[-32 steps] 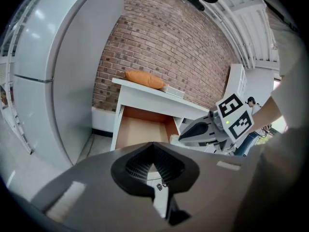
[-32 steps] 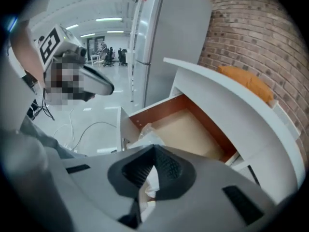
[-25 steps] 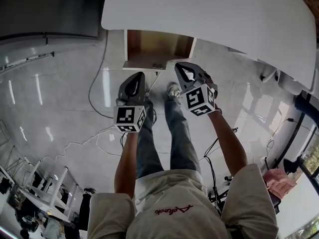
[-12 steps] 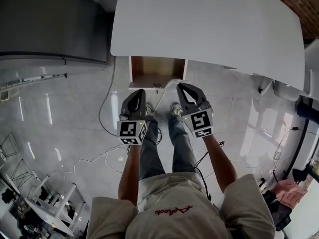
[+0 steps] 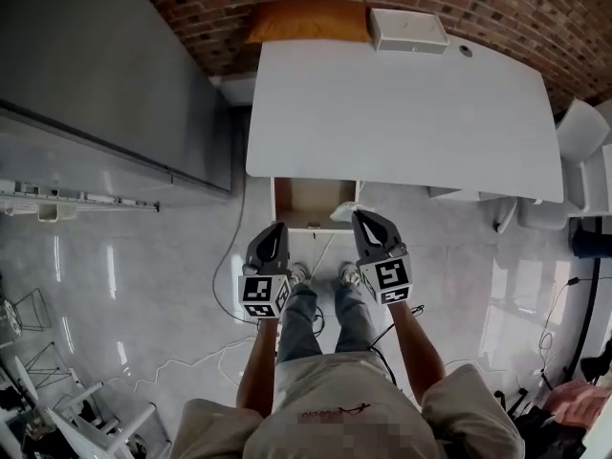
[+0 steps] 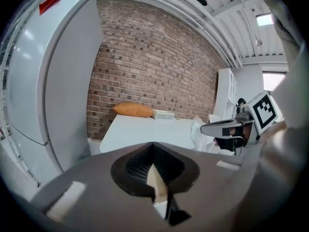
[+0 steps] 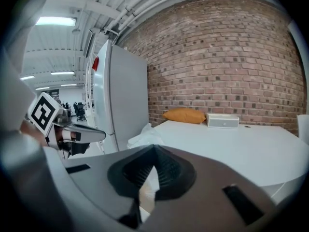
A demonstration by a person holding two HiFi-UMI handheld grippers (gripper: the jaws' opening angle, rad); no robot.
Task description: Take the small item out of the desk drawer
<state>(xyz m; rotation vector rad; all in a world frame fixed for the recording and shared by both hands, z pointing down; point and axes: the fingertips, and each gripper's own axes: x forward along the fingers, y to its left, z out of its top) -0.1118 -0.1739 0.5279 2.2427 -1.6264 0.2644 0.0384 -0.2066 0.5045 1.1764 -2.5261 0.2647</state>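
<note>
Floor: pale, glossy tiled floor point(image 5: 143, 285) all round, and the person stands on it facing the desk.
Cabinet: tall grey cabinet point(image 5: 86, 65) at the left, against the brick wall.
Desk: wide white desk with rounded corners point(image 5: 402, 113), with its far edge at the wall.
Drawer: and it's open! The wooden-lined drawer point(image 5: 304, 199) juts from under the desk's near edge, with both tools just in front of it.
Cushion: orange cushion point(image 5: 306, 22) at the back of the desk, touching the wall.
Left tool: the left tool point(image 5: 278, 227) is held near the drawer's front left, jaws together with nothing between them.
Right tool: the right tool point(image 5: 360, 215) is level with it, jaws clamped together on the small item.
Box: flat white box point(image 5: 408, 30) just beside the cushion.
Small item: there it is, the small crumpled white item point(image 5: 342, 212), pinched at the right tool's tip. From above it sits over the drawer's front right corner.
</note>
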